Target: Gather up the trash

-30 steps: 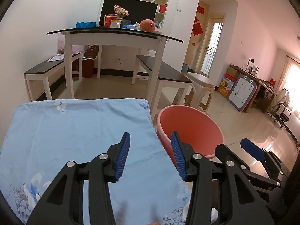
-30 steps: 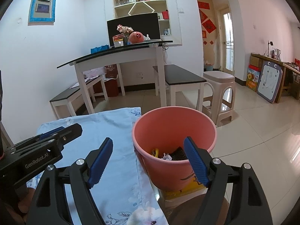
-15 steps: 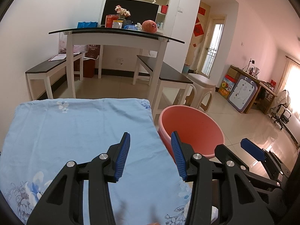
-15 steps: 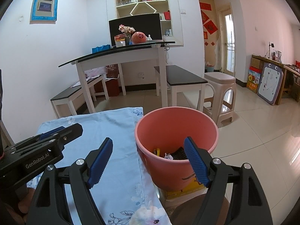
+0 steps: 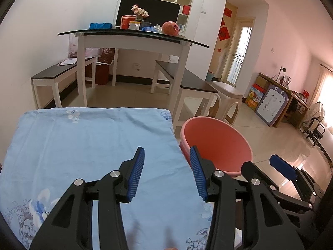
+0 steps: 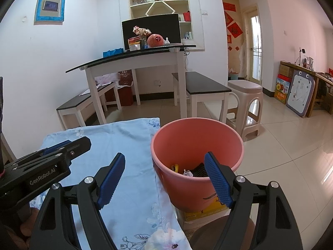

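Observation:
A pink bin (image 6: 196, 156) stands to the right of a table under a light blue floral cloth (image 5: 83, 145); it also shows in the left wrist view (image 5: 218, 143). Trash (image 6: 189, 171) lies at the bin's bottom: crumpled white paper, something yellow, a dark piece. My left gripper (image 5: 166, 173) is open and empty above the cloth's right side. My right gripper (image 6: 164, 179) is open and empty, its jaws wide, straddling the bin's near left rim. No loose trash shows on the cloth.
The bin rests on a yellow box (image 6: 204, 212). Beyond stand a white table with a black top (image 5: 133, 39), two benches (image 5: 187, 81), and a plastic stool (image 6: 245, 102). A tiled floor (image 6: 291, 145) stretches right.
Both grippers have drawn back and risen slightly, so the cloth and bin sit a little lower and farther in view. Both jaws have stayed open.

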The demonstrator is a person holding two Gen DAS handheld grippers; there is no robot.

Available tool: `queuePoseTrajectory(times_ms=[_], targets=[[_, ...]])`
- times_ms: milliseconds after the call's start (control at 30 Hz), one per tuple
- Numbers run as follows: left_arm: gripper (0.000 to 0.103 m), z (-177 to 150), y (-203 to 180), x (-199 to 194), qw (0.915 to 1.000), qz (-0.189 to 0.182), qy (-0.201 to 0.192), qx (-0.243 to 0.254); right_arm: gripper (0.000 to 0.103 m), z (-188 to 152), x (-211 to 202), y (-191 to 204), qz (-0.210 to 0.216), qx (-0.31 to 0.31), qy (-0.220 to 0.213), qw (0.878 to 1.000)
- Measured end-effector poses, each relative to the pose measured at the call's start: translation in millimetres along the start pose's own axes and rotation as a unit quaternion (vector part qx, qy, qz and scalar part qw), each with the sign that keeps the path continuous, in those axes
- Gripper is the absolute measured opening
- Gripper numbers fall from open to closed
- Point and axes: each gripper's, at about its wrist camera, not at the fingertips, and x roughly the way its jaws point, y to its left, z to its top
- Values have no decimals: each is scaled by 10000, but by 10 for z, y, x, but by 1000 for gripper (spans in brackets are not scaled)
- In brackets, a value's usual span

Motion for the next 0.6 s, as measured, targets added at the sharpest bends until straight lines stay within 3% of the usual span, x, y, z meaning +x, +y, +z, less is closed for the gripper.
queuePoseTrajectory(times_ms=[600], targets=[[46, -10, 10, 22, 10000, 69, 17, -70, 77, 10, 4, 13, 3, -4, 9, 10000]])
